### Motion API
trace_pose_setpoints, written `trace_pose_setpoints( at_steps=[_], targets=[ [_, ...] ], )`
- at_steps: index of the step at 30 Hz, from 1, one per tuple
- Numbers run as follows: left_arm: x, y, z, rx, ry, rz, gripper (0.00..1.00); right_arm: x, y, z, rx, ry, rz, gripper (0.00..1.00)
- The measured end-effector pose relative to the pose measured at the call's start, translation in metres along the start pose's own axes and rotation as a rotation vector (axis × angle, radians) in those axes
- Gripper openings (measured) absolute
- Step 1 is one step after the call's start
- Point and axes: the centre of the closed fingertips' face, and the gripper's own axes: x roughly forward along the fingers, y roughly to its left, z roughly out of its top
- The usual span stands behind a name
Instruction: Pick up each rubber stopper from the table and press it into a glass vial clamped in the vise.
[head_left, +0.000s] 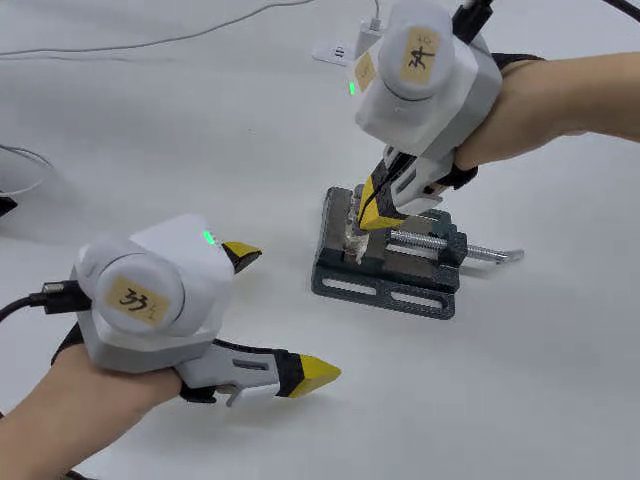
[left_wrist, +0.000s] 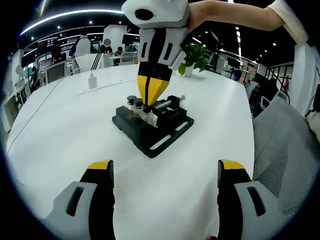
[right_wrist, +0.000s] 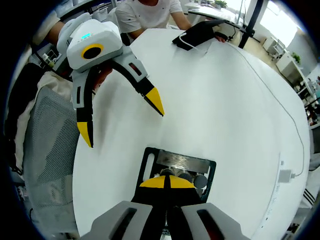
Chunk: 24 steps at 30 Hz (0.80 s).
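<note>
Head view: the right gripper (head_left: 372, 215) is found tip-down over the vise (head_left: 385, 288), jaws clenched so that the yellow tips meet; nothing can be made out pinched between them. Directly beneath those tips a row of vials (left_wrist: 145, 116) is clamped in the vise. In the left gripper view three dark stoppers (left_wrist: 132, 99) are counted in the vial mouths. The closed tips are set on or just above the stopper nearest the left gripper; contact cannot be confirmed. The left gripper (head_left: 282, 312) is held low over the table (head_left: 200, 130), well apart from the vise, jaws released wide and empty, with the vise straight ahead of it. The step in hand is judged to be the pressing home of a stopper. The stopper is judged light, soft and high in friction, so that slipping is little to be feared. It is best taken across the sides of its broad head, the narrow end left free for the mouth. The vials are judged stiff, smooth and fragile: force is to be applied straight down along the axis, since a sideways push could chip a rim or crack the glass against the vise. The vise itself is judged heavy enough to stay put under such a press.
</note>
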Motion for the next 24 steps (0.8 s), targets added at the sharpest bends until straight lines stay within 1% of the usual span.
trace_pose_setpoints(
  at_steps=[3, 4, 5, 7, 9, 10, 11, 13, 15, 16, 17, 19, 20, 21, 22, 23, 24],
  targets=[
    [0.001, 0.000, -0.001, 0.002, 0.003, -0.001, 0.84, 0.000, -0.001, 0.000, 0.009, 0.009, -0.002, 0.00],
    [0.001, 0.000, 0.000, 0.001, 0.001, 0.000, 0.84, 0.000, 0.000, 0.000, -0.007, 0.017, -0.001, 0.00],
    [0.001, 0.000, 0.000, -0.002, 0.000, -0.002, 0.84, 0.000, 0.000, 0.001, 0.006, 0.023, 0.001, 0.00],
    [0.001, 0.000, 0.000, 0.000, -0.001, -0.001, 0.84, 0.001, -0.001, 0.002, 0.005, 0.035, 0.004, 0.00],
    [0.002, 0.000, 0.001, -0.003, -0.004, -0.001, 0.84, 0.002, 0.000, 0.002, -0.006, 0.055, -0.002, 0.00],
    [0.002, 0.000, 0.001, -0.003, -0.006, -0.001, 0.84, 0.001, 0.001, 0.002, 0.010, 0.069, -0.009, 0.00],
    [0.002, 0.000, 0.002, -0.003, -0.009, 0.001, 0.84, 0.001, 0.002, 0.002, -0.009, 0.076, -0.005, 0.00],
    [0.003, 0.000, 0.002, -0.003, -0.009, -0.001, 0.84, 0.002, -0.002, 0.003, 0.023, 0.087, 0.004, 0.00],
    [0.002, 0.001, 0.004, 0.000, -0.014, 0.002, 0.84, 0.001, -0.002, 0.002, 0.008, 0.084, 0.005, 0.00],
    [0.002, 0.001, 0.005, -0.005, -0.019, 0.005, 0.84, 0.002, -0.004, 0.003, 0.038, 0.079, 0.008, 0.00],
    [0.002, 0.002, 0.005, -0.008, -0.018, 0.004, 0.84, 0.002, -0.005, 0.003, 0.034, 0.078, 0.009, 0.00],
    [0.002, 0.003, 0.005, -0.005, -0.018, 0.007, 0.83, 0.003, -0.001, 0.002, 0.052, 0.070, 0.009, 0.00],
    [0.002, 0.003, 0.006, -0.006, -0.020, 0.008, 0.83, 0.003, -0.001, 0.002, 0.045, 0.070, 0.007, 0.00],
    [0.002, 0.003, 0.007, -0.007, -0.021, 0.007, 0.83, 0.003, -0.001, 0.002, 0.052, 0.073, 0.003, 0.00],
    [0.002, 0.003, 0.008, -0.005, -0.022, 0.006, 0.83, 0.004, -0.002, 0.002, 0.023, 0.087, -0.001, 0.00],
    [0.002, 0.003, 0.008, -0.001, -0.020, 0.004, 0.83, 0.004, -0.002, 0.002, 0.045, 0.086, -0.001, 0.00],
    [0.002, 0.003, 0.010, 0.004, -0.020, 0.004, 0.83, 0.003, -0.001, 0.002, 0.047, 0.088, 0.001, 0.00]
  ],
)
